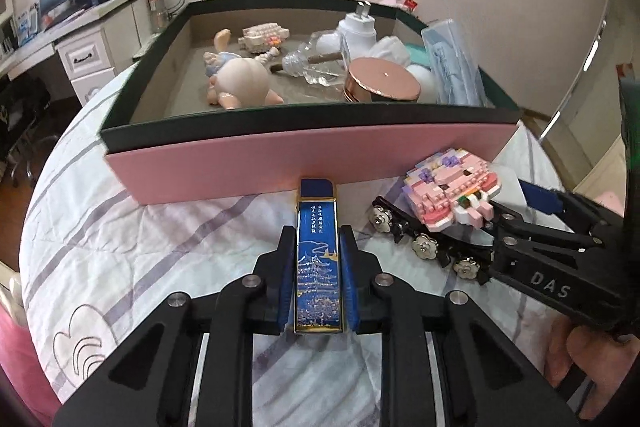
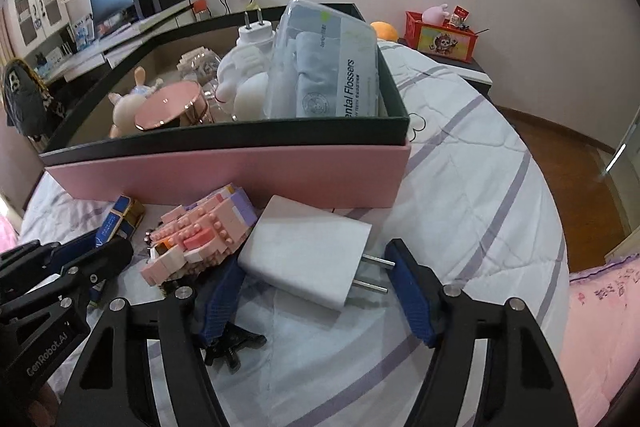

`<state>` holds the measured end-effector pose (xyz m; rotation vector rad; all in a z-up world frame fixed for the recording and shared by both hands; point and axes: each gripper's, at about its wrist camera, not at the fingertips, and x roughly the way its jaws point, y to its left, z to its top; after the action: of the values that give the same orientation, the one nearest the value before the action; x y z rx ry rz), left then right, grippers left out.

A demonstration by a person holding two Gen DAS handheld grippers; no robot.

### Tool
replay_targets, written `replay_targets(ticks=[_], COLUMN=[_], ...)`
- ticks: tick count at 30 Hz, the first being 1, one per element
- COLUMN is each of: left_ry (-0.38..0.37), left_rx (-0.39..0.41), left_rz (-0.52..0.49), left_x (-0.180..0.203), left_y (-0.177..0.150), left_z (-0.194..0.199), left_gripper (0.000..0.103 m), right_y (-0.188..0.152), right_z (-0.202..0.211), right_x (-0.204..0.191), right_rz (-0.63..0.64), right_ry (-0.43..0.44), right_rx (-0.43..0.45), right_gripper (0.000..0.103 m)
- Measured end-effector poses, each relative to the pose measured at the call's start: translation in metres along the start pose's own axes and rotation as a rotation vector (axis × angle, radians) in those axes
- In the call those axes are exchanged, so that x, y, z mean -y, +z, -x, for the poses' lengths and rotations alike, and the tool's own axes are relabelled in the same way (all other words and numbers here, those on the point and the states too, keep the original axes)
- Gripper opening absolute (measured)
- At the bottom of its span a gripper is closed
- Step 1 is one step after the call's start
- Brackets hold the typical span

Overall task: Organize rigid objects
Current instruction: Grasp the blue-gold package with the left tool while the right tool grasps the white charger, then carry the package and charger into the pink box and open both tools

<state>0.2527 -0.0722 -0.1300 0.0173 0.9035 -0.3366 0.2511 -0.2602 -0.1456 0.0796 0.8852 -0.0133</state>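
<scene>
Left view: left claw [image 1: 319,259] pinching blue box [image 1: 319,259] lengthwise, long axis pointing at pink tray [image 1: 280,163] ahead; right view: right claw [image 2: 316,279] half-spread around white charger [image 2: 308,251], prongs toward right finger.

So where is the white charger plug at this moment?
In the right wrist view the white charger plug lies on the bedsheet between the right gripper's open fingers, beside the pink brick toy, before the pink box.

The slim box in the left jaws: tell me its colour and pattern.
The slim box is deep blue with gold edging, a pale pagoda drawing and small script. Best seen in the left wrist view.
</scene>
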Motion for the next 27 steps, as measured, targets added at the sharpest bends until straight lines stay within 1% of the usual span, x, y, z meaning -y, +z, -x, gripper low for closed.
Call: replay_targets(ticks=[6,13,19,27], left_ry=[0.021,0.018,0.018,0.024], left_rx=[0.031,0.053,0.094,0.151], left_rz=[0.020,0.041,0.056,0.041], left_x=[-0.006,-0.010,-0.015,-0.013], left_y=[-0.006,-0.013,-0.011,-0.006], left_z=[0.017,0.034,0.050,0.074], left_gripper=[0.021,0.020,0.020,0.020], right_y=[-0.007,-0.013,-0.015,-0.008], right_z=[0.016,0.031,0.047,0.071], right_x=[0.010,0.008,0.008,-0.003], right_rz=[-0.023,-0.021,-0.025,0.002], right_ry=[0.025,0.043,0.052,0.074], right_rx=[0.010,0.020,0.049,0.100], right_gripper=[0.072,0.072,0.072,0.072])
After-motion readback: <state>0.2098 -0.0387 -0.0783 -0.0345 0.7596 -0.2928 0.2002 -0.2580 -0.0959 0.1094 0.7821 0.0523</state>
